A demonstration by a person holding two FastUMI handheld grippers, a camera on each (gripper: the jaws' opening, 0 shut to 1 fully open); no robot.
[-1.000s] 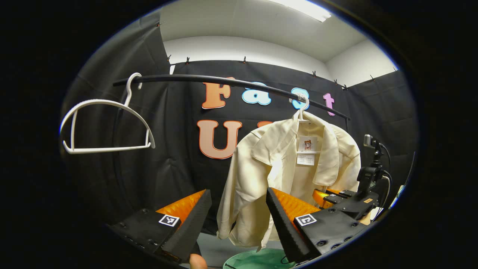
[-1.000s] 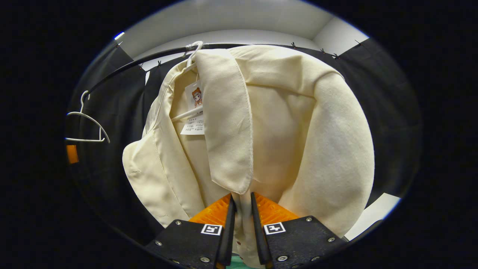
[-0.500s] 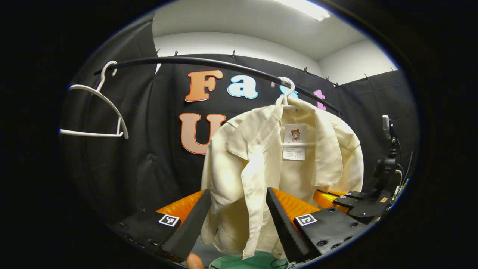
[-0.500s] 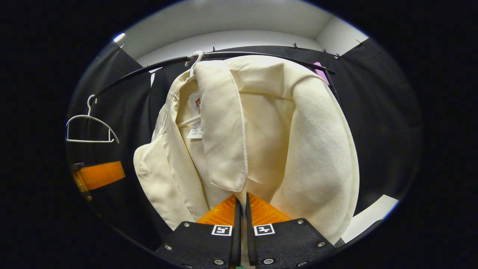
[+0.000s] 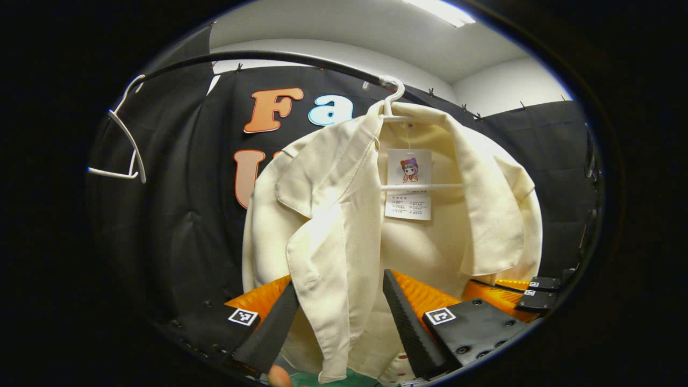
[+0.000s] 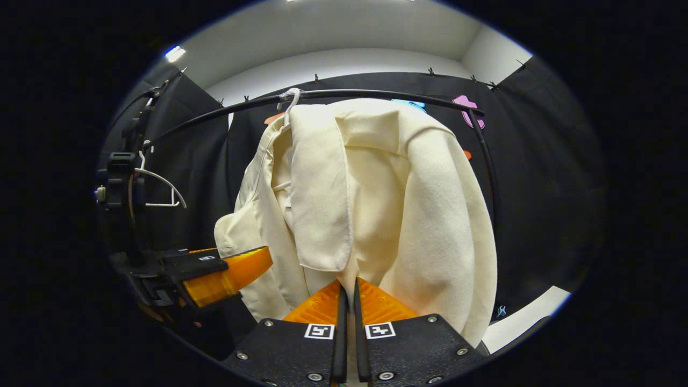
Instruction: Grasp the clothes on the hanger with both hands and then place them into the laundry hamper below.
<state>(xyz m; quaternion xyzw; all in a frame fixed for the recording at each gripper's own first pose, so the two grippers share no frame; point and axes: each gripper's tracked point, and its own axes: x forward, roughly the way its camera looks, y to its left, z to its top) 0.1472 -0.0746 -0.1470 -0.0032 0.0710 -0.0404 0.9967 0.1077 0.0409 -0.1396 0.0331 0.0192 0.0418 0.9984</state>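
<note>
Cream shirt [image 5: 344,226] on hanger [image 5: 395,99] | left gripper [image 5: 338,317] jaws spread | right gripper [image 6: 348,317] jaws pinching shirt

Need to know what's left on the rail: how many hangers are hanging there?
2: one hanger carrying the cream shirt, one empty hanger further along the rail. Others could be hidden.

Hang tag [image 5: 408,184] on the shirt [image 5: 333,226]: we see a small cartoon figure above a block of fine print, and the print is too small for us to read.
Square markers [image 5: 242,316] on the left gripper [image 5: 339,280]: black-and-white coded patterns, one on each finger; we find no letters or digits in them.
Square markers on the right gripper [image 6: 348,284]: the same kind of pattern, one on each finger; nothing we can read.
</note>
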